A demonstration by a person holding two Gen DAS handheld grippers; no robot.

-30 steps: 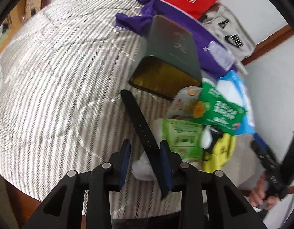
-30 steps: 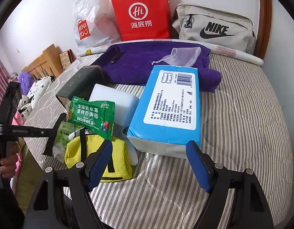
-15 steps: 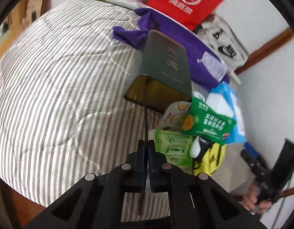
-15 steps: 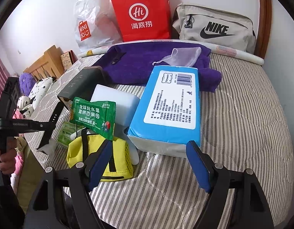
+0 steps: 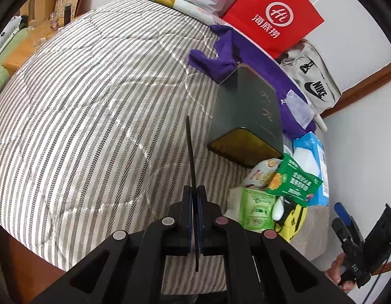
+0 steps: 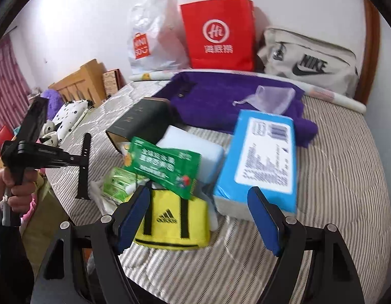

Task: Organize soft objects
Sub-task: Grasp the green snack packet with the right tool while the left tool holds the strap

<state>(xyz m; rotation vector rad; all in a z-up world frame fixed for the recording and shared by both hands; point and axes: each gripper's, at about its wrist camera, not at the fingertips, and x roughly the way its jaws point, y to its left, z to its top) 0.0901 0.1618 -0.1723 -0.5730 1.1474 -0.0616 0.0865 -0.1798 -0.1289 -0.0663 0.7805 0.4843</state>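
Two grippers over striped bed (image 5: 81,116): left gripper (image 5: 194,202) clamped on thin black strap (image 5: 191,152), lifted beside dark box (image 5: 246,119); right gripper (image 6: 198,217) wide, empty. Best kept pinched firmly, carried clear of clutter.

White wall (image 6: 89,20) at far side, plain, even daylight. Bed w/ grey-striped quilt (image 5: 76,116) fills most of view. Dark wood headboard (image 6: 373,40) far right. Light wood furniture (image 6: 78,81) far left, pink striped curtain (image 6: 7,83) at left edge. Wood nightstand (image 5: 18,60) left of bed.
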